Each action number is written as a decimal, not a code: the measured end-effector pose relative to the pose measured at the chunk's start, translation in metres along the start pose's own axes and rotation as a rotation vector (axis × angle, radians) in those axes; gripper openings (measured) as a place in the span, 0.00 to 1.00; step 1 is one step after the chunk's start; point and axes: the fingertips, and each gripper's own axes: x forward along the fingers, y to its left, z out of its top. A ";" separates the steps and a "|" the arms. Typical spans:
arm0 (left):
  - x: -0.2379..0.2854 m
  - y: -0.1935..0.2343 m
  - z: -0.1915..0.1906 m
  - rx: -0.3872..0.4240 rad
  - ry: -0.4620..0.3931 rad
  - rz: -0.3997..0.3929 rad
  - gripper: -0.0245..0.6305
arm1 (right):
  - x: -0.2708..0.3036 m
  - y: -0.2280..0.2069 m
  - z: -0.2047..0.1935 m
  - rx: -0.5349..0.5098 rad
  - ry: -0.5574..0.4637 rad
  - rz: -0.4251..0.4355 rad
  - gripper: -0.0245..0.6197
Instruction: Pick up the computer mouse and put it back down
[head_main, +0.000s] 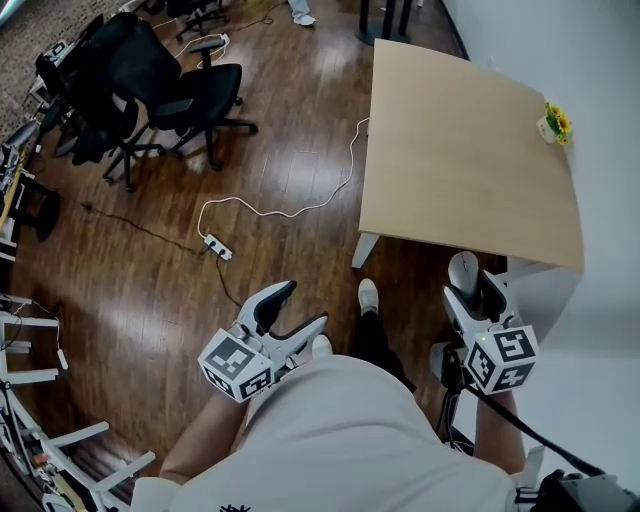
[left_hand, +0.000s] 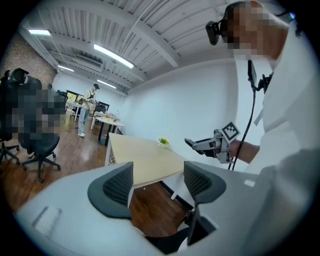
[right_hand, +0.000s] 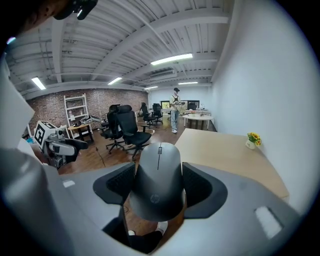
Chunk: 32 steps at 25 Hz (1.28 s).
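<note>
A grey computer mouse (right_hand: 159, 180) sits clamped between the pads of my right gripper (right_hand: 159, 186), held in the air short of the light wooden table (right_hand: 225, 150). From the head view the mouse (head_main: 464, 270) shows as a pale oval at the tip of the right gripper (head_main: 470, 290), just off the table's (head_main: 460, 150) near edge. My left gripper (head_main: 295, 308) hangs open at the lower left over the wooden floor, with nothing between its pads (left_hand: 116, 186). The left gripper view catches the right gripper (left_hand: 192, 144) from the side.
A small pot of yellow flowers (head_main: 554, 124) stands at the table's far right edge by the white wall. A white cable and power strip (head_main: 217, 246) lie on the floor left of the table. Black office chairs (head_main: 150, 85) cluster at the far left. A person (right_hand: 175, 110) stands far off.
</note>
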 end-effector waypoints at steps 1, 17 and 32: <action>-0.002 0.000 -0.001 -0.001 0.001 0.000 0.48 | 0.001 0.001 -0.001 0.000 0.001 0.000 0.50; 0.045 0.033 0.019 -0.042 0.007 0.029 0.48 | 0.140 -0.105 -0.009 0.044 0.122 0.005 0.50; 0.160 0.074 0.054 -0.086 0.087 0.162 0.48 | 0.350 -0.254 -0.115 0.108 0.348 -0.048 0.50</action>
